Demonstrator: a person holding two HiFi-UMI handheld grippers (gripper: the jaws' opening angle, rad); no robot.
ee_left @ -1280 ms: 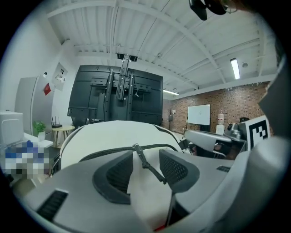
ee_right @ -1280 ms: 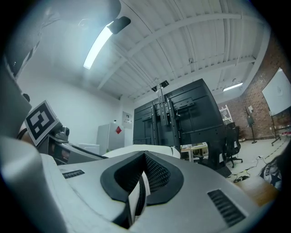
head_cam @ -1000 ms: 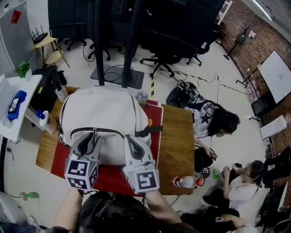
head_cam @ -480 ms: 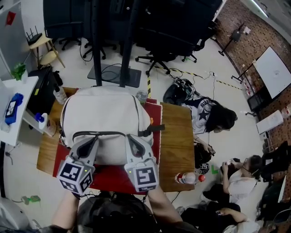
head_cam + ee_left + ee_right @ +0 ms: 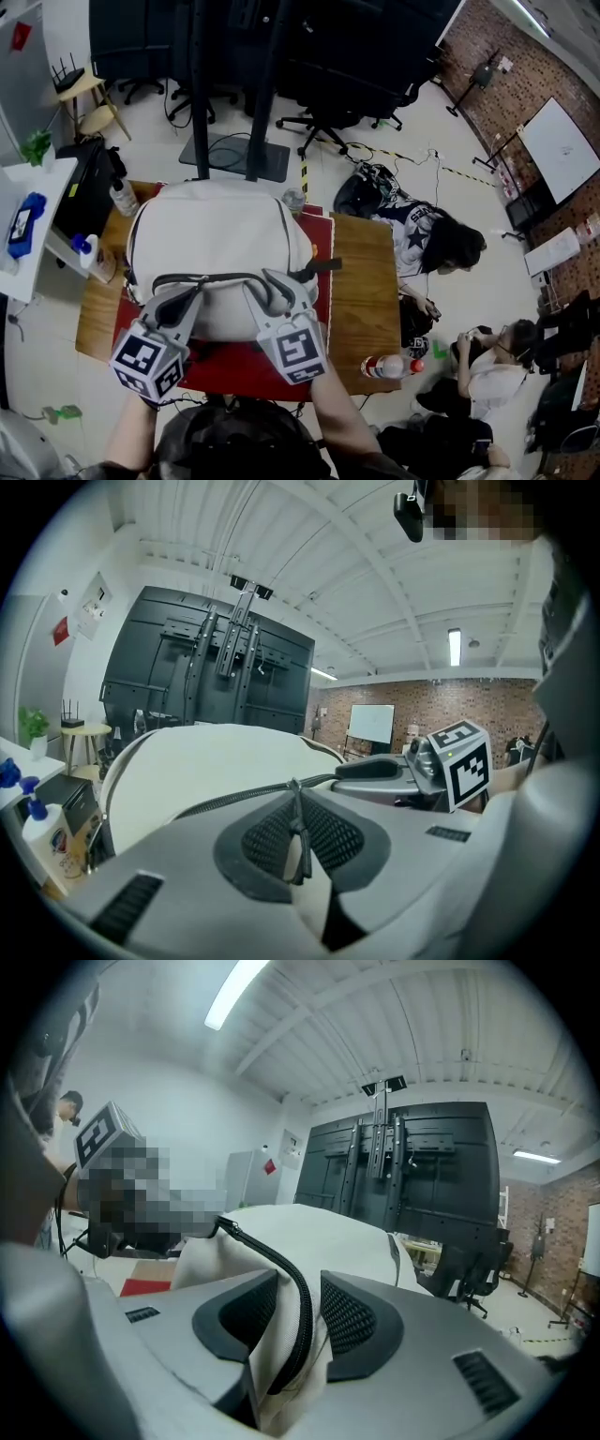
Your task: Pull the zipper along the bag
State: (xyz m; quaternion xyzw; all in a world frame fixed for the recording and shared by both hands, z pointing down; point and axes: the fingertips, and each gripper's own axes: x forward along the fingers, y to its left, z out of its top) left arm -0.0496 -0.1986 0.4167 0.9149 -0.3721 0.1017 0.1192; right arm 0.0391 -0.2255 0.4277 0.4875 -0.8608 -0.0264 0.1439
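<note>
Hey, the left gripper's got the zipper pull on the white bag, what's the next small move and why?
Probably close the right gripper onto the fold of bag fabric beside the zipper. Its fingers have just been opening and stand loose around that fold, while the left gripper is shut on the zipper pull. Unbraced, the bag would likely drag when pulled.

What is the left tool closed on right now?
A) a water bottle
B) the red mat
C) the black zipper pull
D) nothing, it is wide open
C: the left gripper view shows the left tool shut on the thin black zipper pull of the white bag.
</note>
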